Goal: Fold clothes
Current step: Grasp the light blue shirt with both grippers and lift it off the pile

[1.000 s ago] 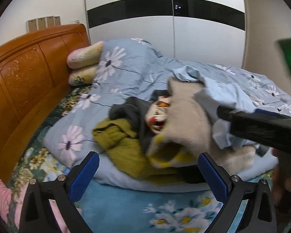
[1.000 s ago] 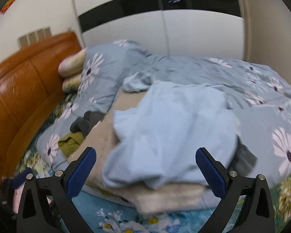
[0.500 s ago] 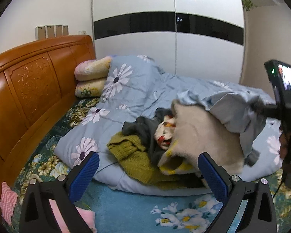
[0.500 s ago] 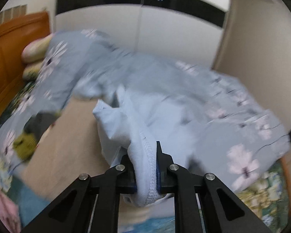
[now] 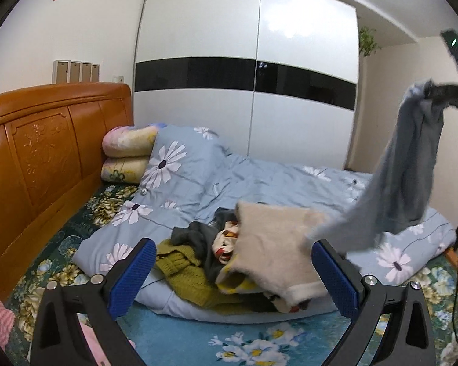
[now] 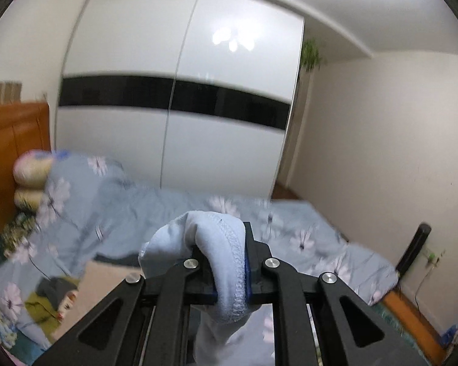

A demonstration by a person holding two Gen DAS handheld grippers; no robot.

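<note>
The right gripper (image 6: 229,271) is clenched on a stitched hem of the light blue garment (image 5: 406,180), with the fabric bunched over and between its jaws. From that pinch the garment hangs in the air at the right side of the bed, its long axis running steeply down and toward the pile; its lowest edge trails out blurred, above the blue floral quilt (image 5: 259,180) and just beside the cream fleece piece (image 5: 271,244). Whether it touches either one is hard to tell.

The left gripper (image 5: 238,274) is released, its blue pads spread wide and holding nothing. It sits low at the near edge of the bed, pointing at the clothes pile. The dangling lower end of the blue garment lies up and to the right of it, close to its right finger, while the top of the garment is high and well apart. So the free end seems the natural thing for the left gripper to reach, since it is the nearer one to that end.

Around the cream piece lie an olive knit (image 5: 186,271) and a dark grey garment (image 5: 195,238), heaped on the quilt
</note>
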